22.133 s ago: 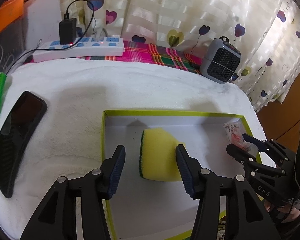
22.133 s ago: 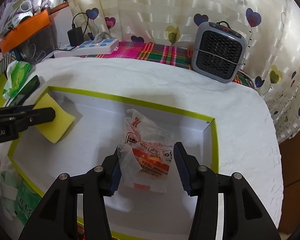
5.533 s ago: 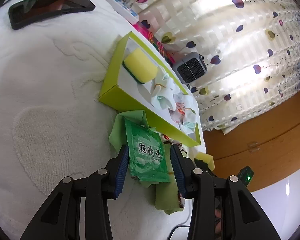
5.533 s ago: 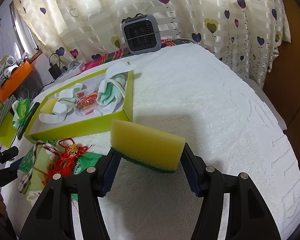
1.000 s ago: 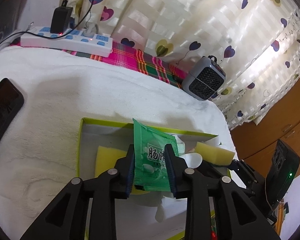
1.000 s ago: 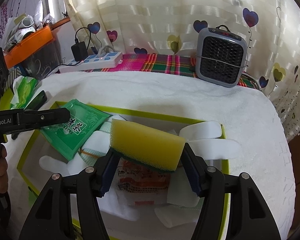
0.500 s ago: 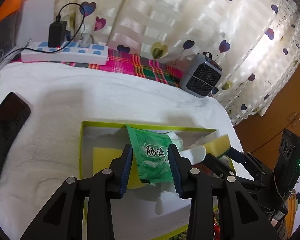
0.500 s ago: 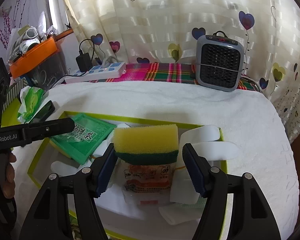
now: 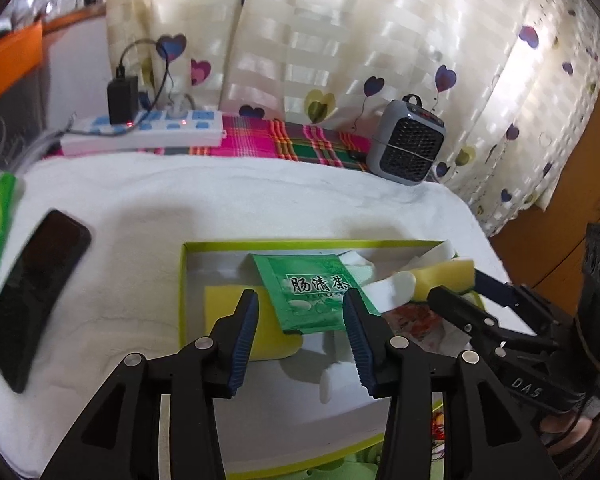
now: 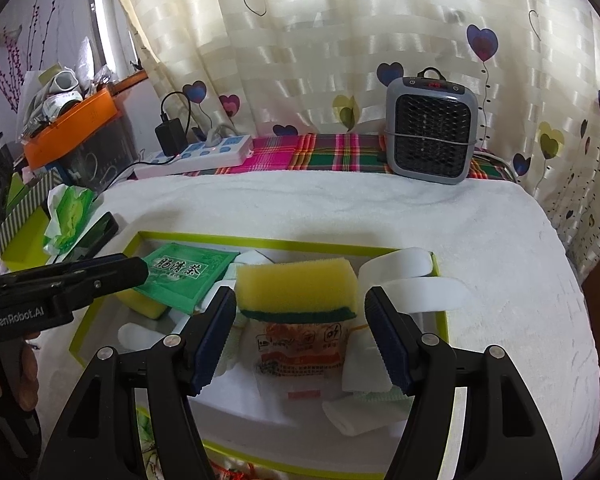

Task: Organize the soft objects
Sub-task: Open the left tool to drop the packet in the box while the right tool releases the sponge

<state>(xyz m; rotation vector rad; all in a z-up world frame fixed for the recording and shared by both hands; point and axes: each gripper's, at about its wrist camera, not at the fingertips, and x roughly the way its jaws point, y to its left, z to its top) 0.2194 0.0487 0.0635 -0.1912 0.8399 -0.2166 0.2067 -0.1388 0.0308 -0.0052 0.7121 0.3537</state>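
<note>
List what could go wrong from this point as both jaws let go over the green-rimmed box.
1. The yellow sponge rests atop an orange-printed packet between the open right gripper jaws; it might tip or roll off the pile.
2. The green tea sachet lies loosely across another sponge while the left gripper jaws are opening; pulling back could snag it.
3. White strips overhang the box rim and may slide out.

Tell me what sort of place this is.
Probably a room in a home: cream heart-patterned curtains, a small grey fan heater on pink plaid cloth, and a white towel-covered table.
</note>
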